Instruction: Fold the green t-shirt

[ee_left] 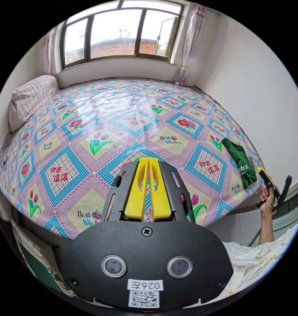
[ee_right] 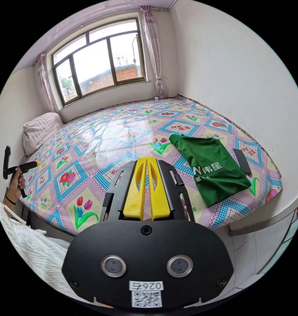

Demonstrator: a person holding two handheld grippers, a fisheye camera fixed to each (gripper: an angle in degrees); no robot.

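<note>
A: Item one, the green t-shirt (ee_right: 212,169). Location?

B: On the bed (ee_right: 122,131), lying flat and already folded into a long panel with white lettering facing up. In the right gripper view it sits at the near right corner of the bed, close to the right-hand wall (ee_right: 241,82). In the left gripper view it appears far off to the right, near the bed's edge.

A: Anything beside it?

B: A dark phone (ee_right: 242,161), flat on the cover just to the right of the shirt, between the shirt and the wall. Whether it touches the cloth I cannot tell.

A: Item two, the left gripper (ee_left: 149,161).

B: Yellow jaws brought together with only a thin slit between them, holding nothing, above the near edge of the bed. In the right gripper view it is seen at the far left, gripped in a hand (ee_right: 15,184).

A: Item three, the right gripper (ee_right: 147,159).

B: Same condition: yellow jaws nearly touching, nothing between them, well apart from the shirt. In the left gripper view it is at the far right, raised in the other hand (ee_left: 267,199).

A: Fixtures?

B: Patterned floral bedcover, a pale pillow (ee_right: 40,130) at the far left, a window (ee_right: 99,70) on the far wall.
</note>
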